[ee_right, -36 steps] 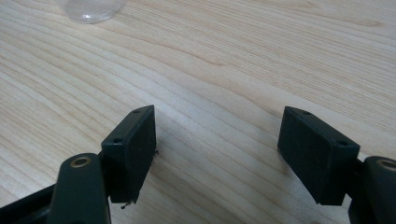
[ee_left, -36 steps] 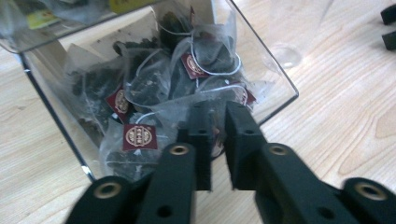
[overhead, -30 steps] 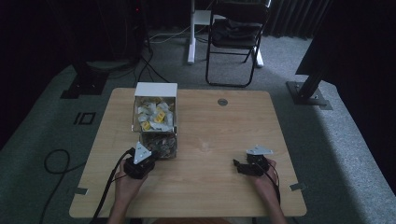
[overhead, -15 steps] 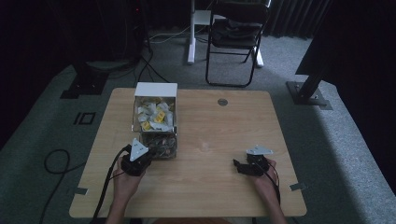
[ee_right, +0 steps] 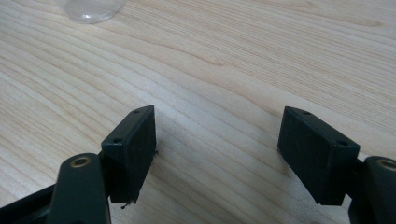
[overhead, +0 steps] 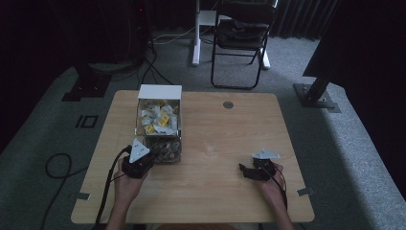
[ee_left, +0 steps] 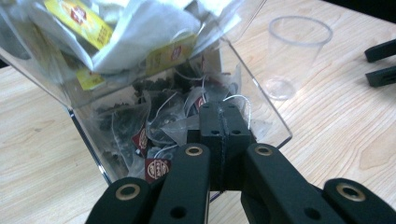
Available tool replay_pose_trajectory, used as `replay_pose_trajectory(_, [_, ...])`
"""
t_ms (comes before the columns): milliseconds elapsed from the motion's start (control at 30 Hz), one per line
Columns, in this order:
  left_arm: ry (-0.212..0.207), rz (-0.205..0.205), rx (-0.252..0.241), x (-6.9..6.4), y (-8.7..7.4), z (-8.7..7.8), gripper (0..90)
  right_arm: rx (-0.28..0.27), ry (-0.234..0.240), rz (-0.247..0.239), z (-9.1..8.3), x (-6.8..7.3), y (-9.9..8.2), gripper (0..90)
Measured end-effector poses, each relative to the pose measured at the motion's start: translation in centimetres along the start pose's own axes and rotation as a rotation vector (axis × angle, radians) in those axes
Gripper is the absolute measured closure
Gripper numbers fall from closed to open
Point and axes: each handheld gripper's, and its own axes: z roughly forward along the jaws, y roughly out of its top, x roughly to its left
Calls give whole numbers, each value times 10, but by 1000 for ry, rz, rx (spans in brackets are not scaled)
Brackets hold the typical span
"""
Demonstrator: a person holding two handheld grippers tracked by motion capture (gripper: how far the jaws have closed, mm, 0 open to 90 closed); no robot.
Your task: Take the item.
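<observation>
The left gripper (ee_left: 222,122) has nudged forward, jaws pinched on string inside the clear plastic box (ee_left: 261,100).

The left hand-held gripper (ee_left: 223,122) has its jaws pressed together, while the right hand-held gripper (ee_right: 217,149) is spread wide.

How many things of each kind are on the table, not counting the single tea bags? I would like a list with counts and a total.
Clear box of tea bags: 1
Clear plastic cup: 1
Hand-held grippers: 2, the left gripper and the right gripper
Total: 4
</observation>
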Motion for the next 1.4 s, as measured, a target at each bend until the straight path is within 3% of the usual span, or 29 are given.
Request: replay_pose_trajectory(1400, [-96,51,-58,-16,28,-13,900,0,0,1,0,0,0,274])
